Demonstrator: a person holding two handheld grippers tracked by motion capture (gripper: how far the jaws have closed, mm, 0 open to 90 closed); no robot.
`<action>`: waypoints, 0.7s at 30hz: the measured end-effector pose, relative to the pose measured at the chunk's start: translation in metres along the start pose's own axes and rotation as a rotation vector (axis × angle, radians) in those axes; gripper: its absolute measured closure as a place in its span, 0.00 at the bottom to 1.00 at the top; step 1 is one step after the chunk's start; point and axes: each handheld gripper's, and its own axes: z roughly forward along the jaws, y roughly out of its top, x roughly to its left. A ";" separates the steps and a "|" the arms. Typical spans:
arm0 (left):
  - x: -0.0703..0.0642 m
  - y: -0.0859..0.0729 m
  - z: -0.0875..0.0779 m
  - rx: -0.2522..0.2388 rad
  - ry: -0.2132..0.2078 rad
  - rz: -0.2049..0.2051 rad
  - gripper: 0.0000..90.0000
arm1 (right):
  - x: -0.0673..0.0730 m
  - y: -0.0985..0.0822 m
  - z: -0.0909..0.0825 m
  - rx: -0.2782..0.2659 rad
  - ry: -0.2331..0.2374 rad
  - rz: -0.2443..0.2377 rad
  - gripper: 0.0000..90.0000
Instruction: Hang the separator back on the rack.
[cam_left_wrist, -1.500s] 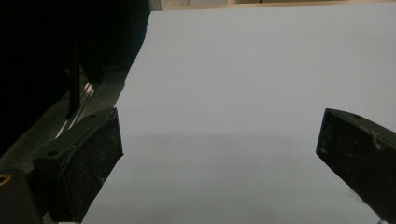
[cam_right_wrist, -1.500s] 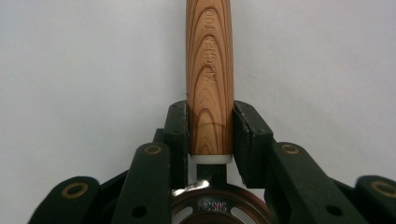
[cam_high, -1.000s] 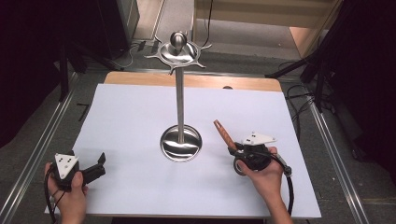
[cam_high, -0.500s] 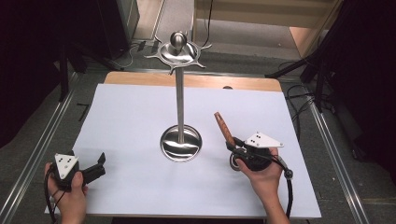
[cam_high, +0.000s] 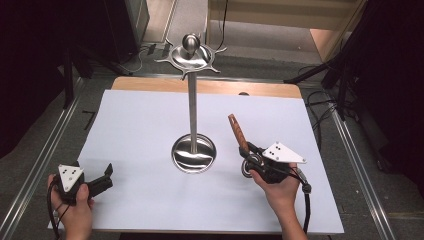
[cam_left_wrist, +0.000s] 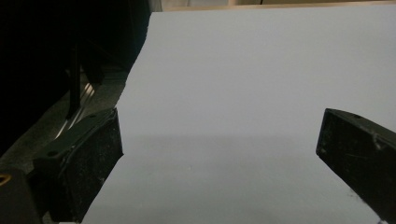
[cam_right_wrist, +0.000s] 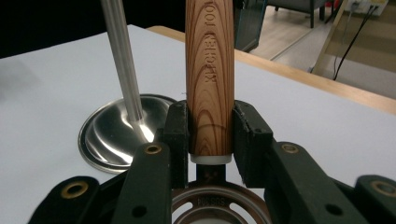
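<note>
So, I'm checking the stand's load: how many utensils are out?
1: a wooden-handled kitchen utensil, clamped in the right gripper right of the steel stand. Its head end is mostly hidden.

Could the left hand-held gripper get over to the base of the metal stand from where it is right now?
Probably yes. The left hand-held gripper sits open at the near left of the white sheet, and only bare sheet lies between it and the stand's round base. The right hand-held gripper, holding the wooden handle, stays on the far side.

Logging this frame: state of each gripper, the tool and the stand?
right gripper: shut on wooden tool handle
wooden tool handle: clamped between the pads, pointing away from the hand
left gripper: open, nothing between jaws
metal stand: upright on white sheet, nothing hung on it
</note>
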 end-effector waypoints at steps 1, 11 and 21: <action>0.000 0.000 0.000 0.000 0.000 0.001 0.01 | 0.001 0.000 0.000 -0.004 -0.001 -0.003 0.79; 0.000 0.000 0.000 -0.001 0.003 -0.001 0.01 | 0.011 0.006 0.001 -0.075 0.002 -0.022 0.79; 0.000 0.000 0.000 -0.004 0.003 -0.001 0.01 | 0.020 0.016 0.001 -0.138 0.007 -0.035 0.79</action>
